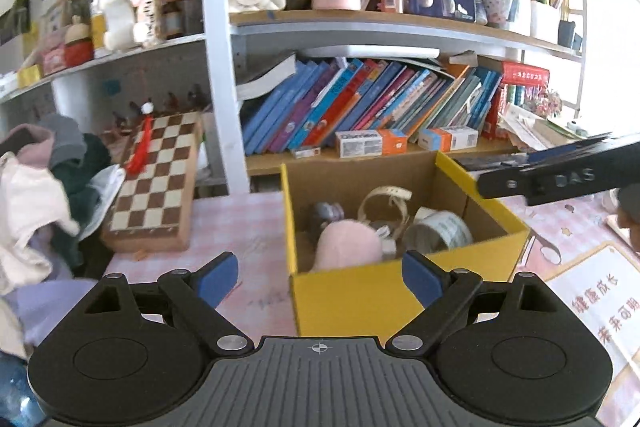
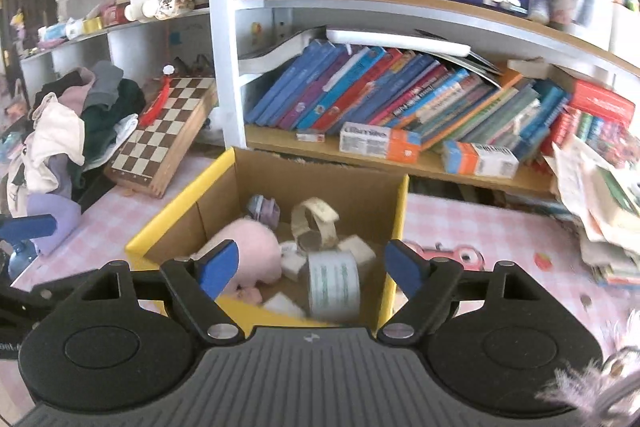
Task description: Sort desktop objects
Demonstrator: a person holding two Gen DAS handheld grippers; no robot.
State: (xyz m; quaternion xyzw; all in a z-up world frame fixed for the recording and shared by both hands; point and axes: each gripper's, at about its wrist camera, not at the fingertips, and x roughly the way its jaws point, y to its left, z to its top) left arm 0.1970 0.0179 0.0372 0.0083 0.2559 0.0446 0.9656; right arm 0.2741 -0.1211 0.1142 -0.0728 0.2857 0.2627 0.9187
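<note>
The right gripper (image 2: 306,269) was held wide and empty just above the near rim of the box (image 2: 182,205); the left gripper (image 1: 320,277) was likewise spread wide, with nothing between its pads, before the box's yellow front wall. Inside the box lay a tape roll (image 2: 334,285), a pink plush (image 2: 246,253), a watch (image 2: 314,225) and a small purple item (image 2: 264,209), with white blocks (image 2: 356,247) between them. On the tablecloth (image 2: 480,227) just right of the box a pink toy (image 2: 452,255) was seen, and a furry thing at the lower right edge. Whether more was to be gathered could not be settled. Any item brought would best be released low and centred over the opening, clear of the cardboard walls. Beyond stood a chessboard (image 2: 168,131) and bookshelves (image 2: 400,151).
</note>
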